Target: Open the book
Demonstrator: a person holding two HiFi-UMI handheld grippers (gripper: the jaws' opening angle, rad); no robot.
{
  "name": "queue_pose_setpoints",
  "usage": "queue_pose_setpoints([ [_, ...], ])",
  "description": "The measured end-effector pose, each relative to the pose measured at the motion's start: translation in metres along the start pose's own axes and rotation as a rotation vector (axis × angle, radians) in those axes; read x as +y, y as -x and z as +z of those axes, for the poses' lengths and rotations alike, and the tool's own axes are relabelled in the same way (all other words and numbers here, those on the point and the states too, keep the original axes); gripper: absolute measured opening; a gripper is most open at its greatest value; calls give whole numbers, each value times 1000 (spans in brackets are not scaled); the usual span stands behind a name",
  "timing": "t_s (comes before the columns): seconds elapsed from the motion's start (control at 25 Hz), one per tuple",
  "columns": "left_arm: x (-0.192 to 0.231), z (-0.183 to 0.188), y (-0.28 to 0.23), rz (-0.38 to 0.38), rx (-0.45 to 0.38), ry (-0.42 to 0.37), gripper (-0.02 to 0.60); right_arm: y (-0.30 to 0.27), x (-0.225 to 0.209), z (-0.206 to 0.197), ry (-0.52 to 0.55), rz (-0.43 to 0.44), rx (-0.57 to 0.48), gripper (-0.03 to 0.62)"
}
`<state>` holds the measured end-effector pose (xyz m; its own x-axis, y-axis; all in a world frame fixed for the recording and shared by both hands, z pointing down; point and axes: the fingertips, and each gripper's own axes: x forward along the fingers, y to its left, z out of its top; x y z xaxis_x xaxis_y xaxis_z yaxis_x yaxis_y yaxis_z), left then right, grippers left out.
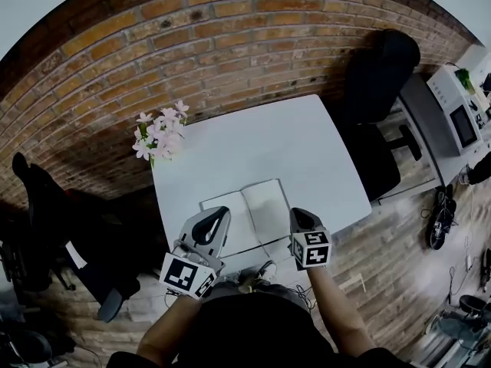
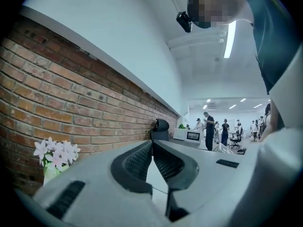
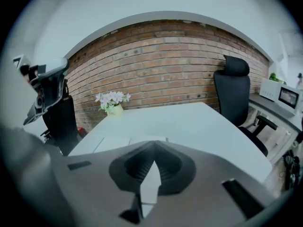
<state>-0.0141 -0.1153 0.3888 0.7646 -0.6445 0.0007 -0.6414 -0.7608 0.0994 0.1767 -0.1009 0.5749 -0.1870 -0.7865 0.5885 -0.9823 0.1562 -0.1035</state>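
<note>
The book lies open on the white table, near its front edge, showing two blank pages. My left gripper hangs over the near part of the left page, its jaws closed tip to tip with nothing between them. My right gripper sits just off the right page's outer edge, also shut and empty. In the right gripper view the open book shows just beyond the closed right gripper. The left gripper view has the left gripper pointing level across the table; the book is hidden there.
A pot of pale pink flowers stands at the table's far left corner by the brick wall. A black office chair is at the table's right side, another dark chair at the left. A counter with an appliance lies far right.
</note>
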Motion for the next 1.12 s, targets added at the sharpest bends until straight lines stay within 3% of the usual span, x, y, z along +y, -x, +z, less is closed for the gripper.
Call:
queue_pose_setpoints([
  [0.4,-12,28,-16,-24,-28,-48,29,59,-31,77,-83,-4,-221,14],
  [0.76,-5,51,-9,18,-45,-43,29,118,-20,149,14,8,-396,14],
  [1.12,-7,63,1,48,-44,-48,29,176,0,179,81,27,-517,14],
])
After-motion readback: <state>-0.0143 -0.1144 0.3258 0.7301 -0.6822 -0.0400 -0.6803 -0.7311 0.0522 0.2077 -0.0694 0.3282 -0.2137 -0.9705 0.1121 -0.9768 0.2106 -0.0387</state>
